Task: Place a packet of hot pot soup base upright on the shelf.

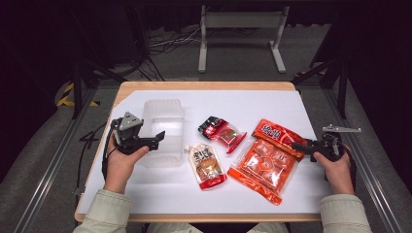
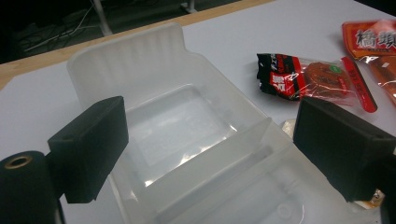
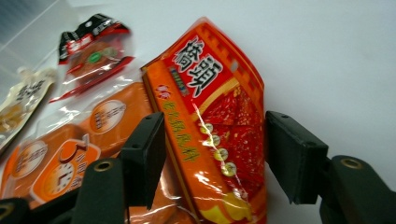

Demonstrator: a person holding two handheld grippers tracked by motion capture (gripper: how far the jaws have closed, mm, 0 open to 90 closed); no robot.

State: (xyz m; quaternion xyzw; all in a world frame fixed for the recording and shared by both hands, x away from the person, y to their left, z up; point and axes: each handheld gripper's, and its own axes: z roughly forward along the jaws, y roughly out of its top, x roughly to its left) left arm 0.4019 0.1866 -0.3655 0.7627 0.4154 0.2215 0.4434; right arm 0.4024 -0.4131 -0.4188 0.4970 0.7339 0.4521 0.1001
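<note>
My left gripper [image 1: 156, 139] hangs open over the near left part of a clear plastic container [image 1: 165, 109]. In the left gripper view its jaws stand wide above the container's [image 2: 126, 51] divided, empty compartments. At the right, my right gripper [image 1: 297, 147] points left at the near end of a red-orange snack packet [image 1: 277, 133]. In the right gripper view the packet [image 3: 215, 84] lies between the two jaws of that gripper [image 3: 215, 121], close to both pads, and no squeeze shows. The packet rests partly on a large orange pack [image 1: 265, 167].
A small red-and-black packet [image 1: 221, 131] and a beige pouch with a red base [image 1: 206, 165] lie mid-table on the white sheet [image 1: 243, 102]. The wooden table edge runs around the sheet. A metal stand and cables sit on the floor beyond.
</note>
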